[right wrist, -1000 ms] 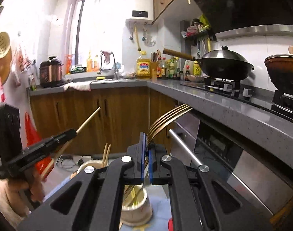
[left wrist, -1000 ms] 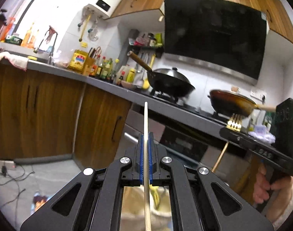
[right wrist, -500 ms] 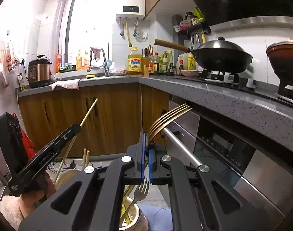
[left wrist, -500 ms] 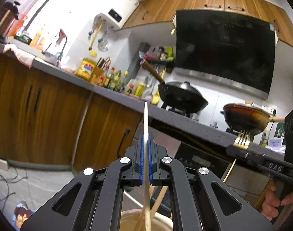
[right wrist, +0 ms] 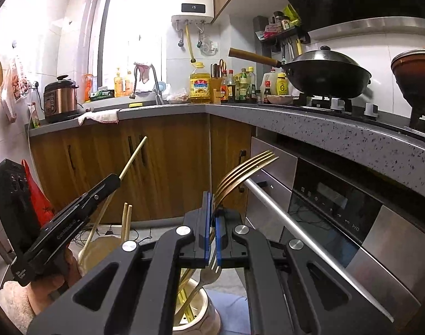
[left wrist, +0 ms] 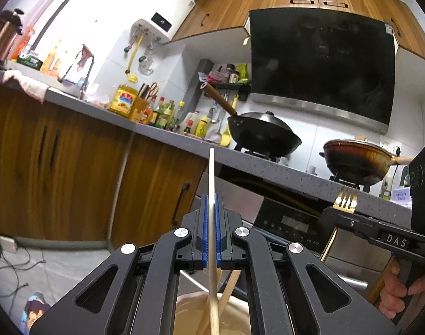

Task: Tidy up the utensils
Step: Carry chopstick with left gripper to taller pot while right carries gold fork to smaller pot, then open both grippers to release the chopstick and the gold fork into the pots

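left tool [left wrist: 211, 231] pinching chopstick [left wrist: 211, 173] mid-shaft: light, stiff, slippery | right tool [right wrist: 211, 234] clamping gold fork [right wrist: 240, 176] at neck: rigid, smooth

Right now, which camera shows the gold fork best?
The right wrist view: the gold fork sits close up, clamped between the right gripper's fingers. The left wrist view shows it small, off to the side.

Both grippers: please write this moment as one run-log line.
left gripper: shut on chopstick, above beige holder | right gripper: shut on gold fork, above white holder
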Action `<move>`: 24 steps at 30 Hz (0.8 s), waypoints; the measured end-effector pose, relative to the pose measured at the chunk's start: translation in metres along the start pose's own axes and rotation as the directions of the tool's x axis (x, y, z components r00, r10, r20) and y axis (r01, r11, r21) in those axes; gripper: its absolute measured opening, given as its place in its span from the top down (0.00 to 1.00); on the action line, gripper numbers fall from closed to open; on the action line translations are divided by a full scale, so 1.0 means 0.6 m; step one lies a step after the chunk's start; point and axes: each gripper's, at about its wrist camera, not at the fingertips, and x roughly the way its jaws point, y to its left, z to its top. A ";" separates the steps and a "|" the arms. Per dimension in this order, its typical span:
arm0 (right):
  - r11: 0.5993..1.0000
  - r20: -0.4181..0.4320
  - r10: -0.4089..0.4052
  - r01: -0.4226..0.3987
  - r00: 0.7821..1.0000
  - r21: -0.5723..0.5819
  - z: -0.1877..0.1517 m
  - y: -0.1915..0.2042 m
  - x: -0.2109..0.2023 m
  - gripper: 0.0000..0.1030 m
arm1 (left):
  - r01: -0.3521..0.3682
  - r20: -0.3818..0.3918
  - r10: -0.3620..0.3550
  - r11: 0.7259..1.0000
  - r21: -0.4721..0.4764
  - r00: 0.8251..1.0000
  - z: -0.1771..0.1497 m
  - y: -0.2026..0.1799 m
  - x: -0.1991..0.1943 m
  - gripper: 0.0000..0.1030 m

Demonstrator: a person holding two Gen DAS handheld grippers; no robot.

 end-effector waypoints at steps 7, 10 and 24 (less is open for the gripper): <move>1.000 -0.010 0.003 -0.003 1.000 0.005 -0.004 -0.001 0.006 0.97 | 0.026 -0.017 -0.026 0.999 -0.031 1.000 -0.002 0.011 0.005 0.95; 1.000 -0.013 0.006 -0.006 1.000 0.000 -0.008 0.002 0.007 0.97 | 0.022 -0.027 -0.023 0.999 -0.040 0.999 -0.006 0.017 0.008 0.95; 1.000 -0.032 0.017 -0.017 0.999 0.004 -0.027 0.005 0.013 0.97 | 0.115 -0.012 -0.116 0.990 -0.084 0.993 0.018 0.017 -0.017 0.95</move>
